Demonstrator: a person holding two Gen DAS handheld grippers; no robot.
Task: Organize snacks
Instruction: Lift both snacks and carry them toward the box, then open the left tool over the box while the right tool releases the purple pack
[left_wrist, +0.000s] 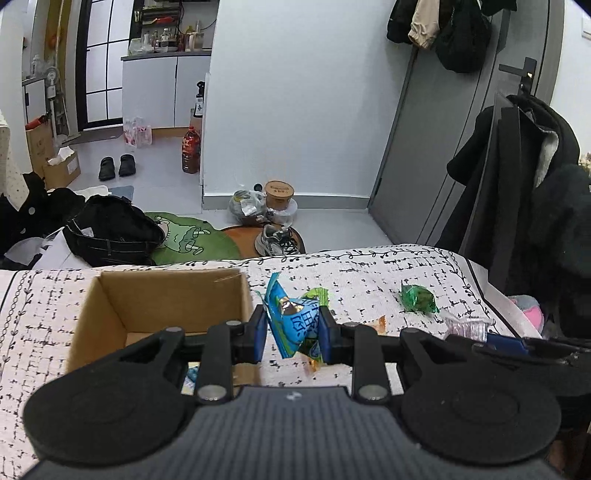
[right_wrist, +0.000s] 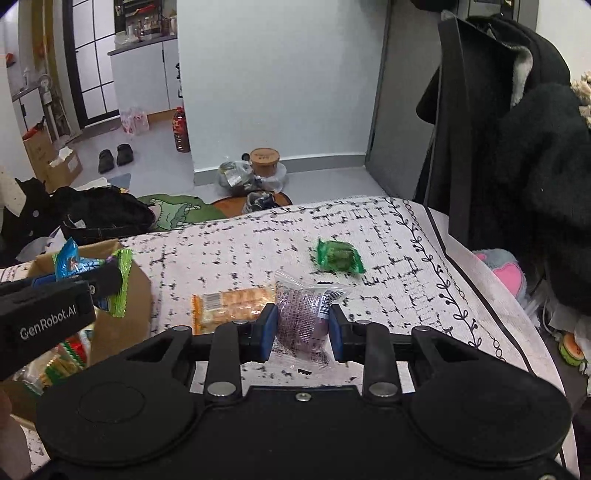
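Blue-padded fingers (left_wrist: 263, 325) around crinkly blue snack packet (left_wrist: 295, 321) beside cardboard box (left_wrist: 110, 314)

surface: a table (right_wrist: 388, 236) covered by a white cloth printed with black dashes and a leafy vine border along its far and right edges
left side: an open cardboard box (left_wrist: 110, 314) is set on the cloth, with wrapped snacks seen inside it in the right wrist view
far right: a green wrapped snack (right_wrist: 338, 256) lies alone on the cloth, well apart from the box
middle: an orange cracker packet (right_wrist: 231, 304) lies flat between the box and the green snack
near right: a clear packet with a purple filling (right_wrist: 303, 317) is seen just right of the cracker packet; contact with the cloth cannot be told
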